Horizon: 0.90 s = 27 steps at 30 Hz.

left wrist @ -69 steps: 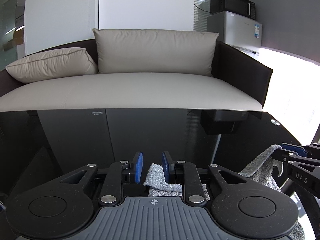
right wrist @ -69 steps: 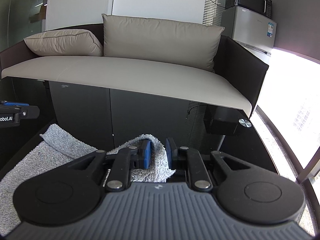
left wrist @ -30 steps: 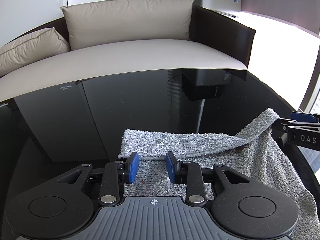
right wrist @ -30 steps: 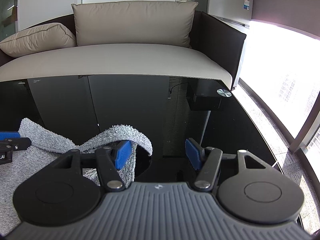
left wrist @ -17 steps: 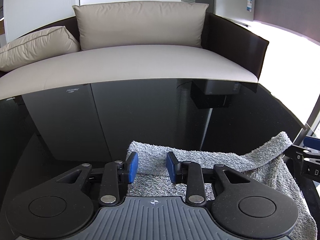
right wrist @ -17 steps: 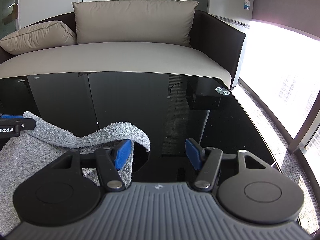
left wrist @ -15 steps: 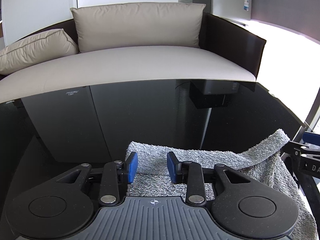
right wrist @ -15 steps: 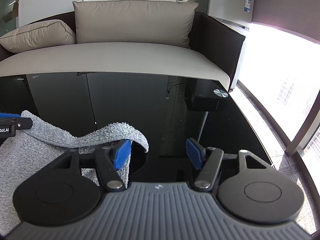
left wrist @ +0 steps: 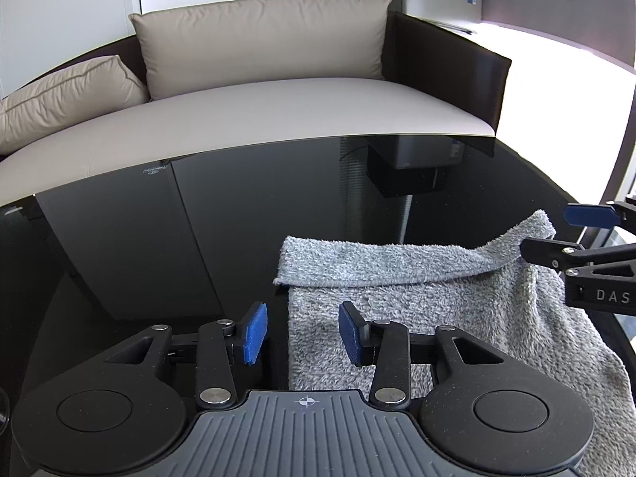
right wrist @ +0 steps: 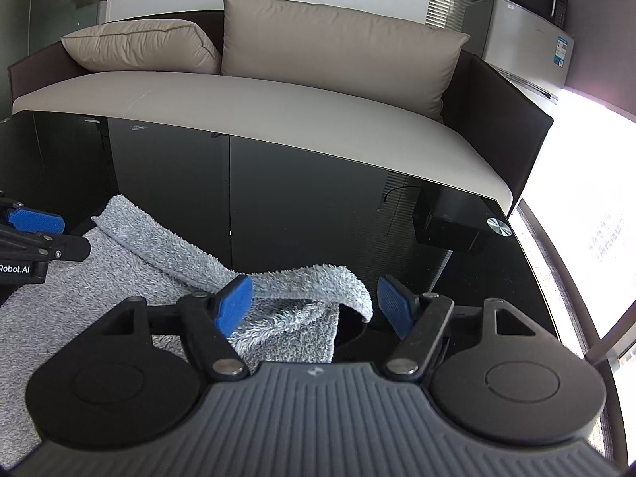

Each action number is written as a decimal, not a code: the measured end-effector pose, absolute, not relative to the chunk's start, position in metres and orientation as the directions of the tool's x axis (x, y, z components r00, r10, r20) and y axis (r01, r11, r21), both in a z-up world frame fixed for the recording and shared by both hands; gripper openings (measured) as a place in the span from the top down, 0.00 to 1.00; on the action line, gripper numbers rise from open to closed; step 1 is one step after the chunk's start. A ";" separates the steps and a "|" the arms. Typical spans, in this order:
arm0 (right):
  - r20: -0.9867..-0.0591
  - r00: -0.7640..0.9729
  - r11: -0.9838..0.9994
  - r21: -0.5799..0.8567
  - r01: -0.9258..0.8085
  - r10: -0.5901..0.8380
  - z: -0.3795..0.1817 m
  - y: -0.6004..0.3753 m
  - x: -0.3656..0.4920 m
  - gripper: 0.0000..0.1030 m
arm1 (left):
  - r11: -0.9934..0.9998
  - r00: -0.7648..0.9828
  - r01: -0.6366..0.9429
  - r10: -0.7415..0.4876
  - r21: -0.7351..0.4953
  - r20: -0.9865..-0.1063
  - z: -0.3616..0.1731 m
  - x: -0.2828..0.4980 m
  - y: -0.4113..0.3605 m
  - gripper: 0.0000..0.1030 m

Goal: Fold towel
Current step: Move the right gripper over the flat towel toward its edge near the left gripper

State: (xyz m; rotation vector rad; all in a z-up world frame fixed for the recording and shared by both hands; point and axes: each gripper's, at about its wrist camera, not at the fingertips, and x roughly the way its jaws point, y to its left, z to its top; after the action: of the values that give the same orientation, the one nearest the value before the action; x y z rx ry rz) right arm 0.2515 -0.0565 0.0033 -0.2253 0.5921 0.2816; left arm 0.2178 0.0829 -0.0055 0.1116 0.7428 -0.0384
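A grey terry towel (left wrist: 449, 302) lies on a black glass table (left wrist: 198, 238), its far edge turned over toward me in a loose fold. It also shows in the right wrist view (right wrist: 119, 278). My left gripper (left wrist: 303, 333) is open and empty over the towel's near left edge. My right gripper (right wrist: 316, 308) is open and empty, with the towel's raised right corner (right wrist: 338, 282) lying between its fingers, not gripped. The right gripper's fingers (left wrist: 572, 254) show at the right edge of the left wrist view.
A beige sofa (left wrist: 278, 115) with two cushions stands behind the table. A fridge with a microwave (right wrist: 520, 28) is at the back right. A round metal disc (right wrist: 497, 225) marks the table's far right corner. A bright window lies to the right.
Both grippers have let go of the towel's far corners after carrying them toward me; the left jaws have opened wider and moved left. The towel's folded edge now lies slack.
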 end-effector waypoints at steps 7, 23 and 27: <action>-0.576 0.779 0.859 -0.240 -0.453 0.250 -0.002 -0.022 0.241 0.29 | 0.988 0.715 0.114 -0.011 0.101 -0.699 -0.009 0.199 0.096 0.64; -0.568 0.806 0.843 -0.343 -0.414 0.165 -0.016 0.017 0.264 0.30 | 0.990 0.704 0.132 -0.056 0.052 -0.708 -0.012 0.189 0.101 0.60; -0.542 0.831 0.863 -0.352 -0.362 0.127 -0.018 0.020 0.275 0.30 | 0.990 0.703 0.132 -0.062 0.043 -0.709 -0.012 0.189 0.102 0.59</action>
State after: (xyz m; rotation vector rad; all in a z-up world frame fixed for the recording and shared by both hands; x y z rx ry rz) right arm 0.2749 0.0200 -0.0179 -0.4634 0.5319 0.2693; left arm 0.1893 0.1022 -0.0118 0.0932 0.7843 -0.1081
